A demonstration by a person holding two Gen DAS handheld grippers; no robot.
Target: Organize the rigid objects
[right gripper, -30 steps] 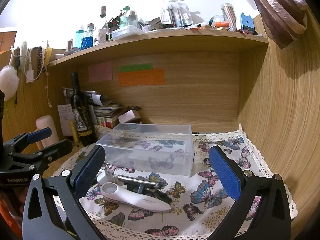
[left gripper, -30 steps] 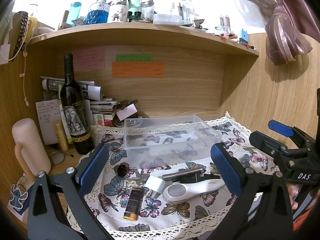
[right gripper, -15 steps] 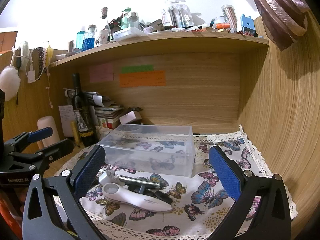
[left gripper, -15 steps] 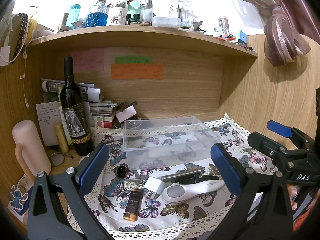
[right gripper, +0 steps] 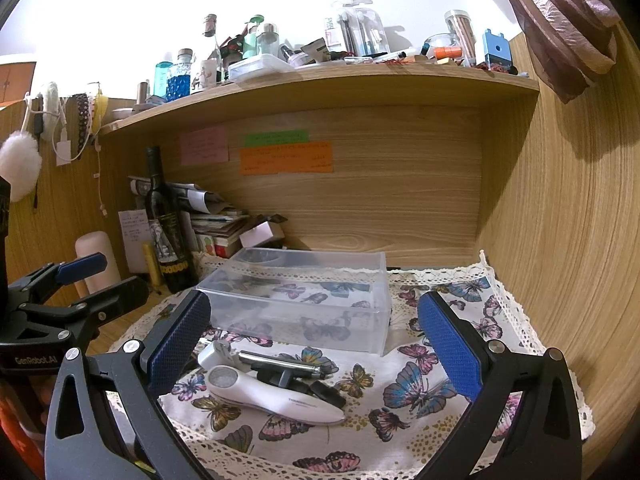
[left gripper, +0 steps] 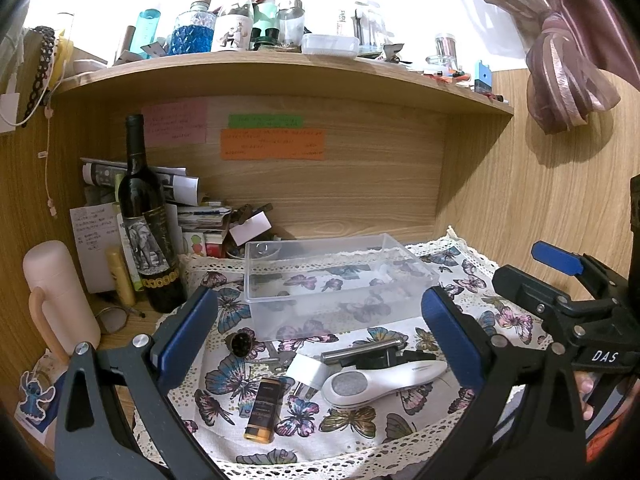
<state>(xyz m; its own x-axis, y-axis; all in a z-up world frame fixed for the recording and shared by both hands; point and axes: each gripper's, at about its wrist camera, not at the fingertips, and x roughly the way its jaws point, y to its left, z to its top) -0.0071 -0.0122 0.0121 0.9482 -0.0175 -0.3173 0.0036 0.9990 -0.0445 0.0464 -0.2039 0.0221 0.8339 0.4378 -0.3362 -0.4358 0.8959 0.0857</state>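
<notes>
Claws spread wide, gripping nothing. Left view: left claw [left gripper: 320, 328] above a white shaver [left gripper: 380, 382], plug [left gripper: 306, 372] and brown tube [left gripper: 262, 408] before the clear box [left gripper: 340, 280]. Right view: right claw [right gripper: 314, 334] frames shaver [right gripper: 272, 396]; tube hidden, open cloth [right gripper: 420, 392] rightward.

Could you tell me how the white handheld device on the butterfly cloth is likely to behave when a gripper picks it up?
The white device looks like rigid, glossy plastic, so it should stay stiff but may slip between the pads. Its round head is wider than its tapered tail, so a grip near the tail could let it tilt. It lies against a black tool, which may shift too.
</notes>
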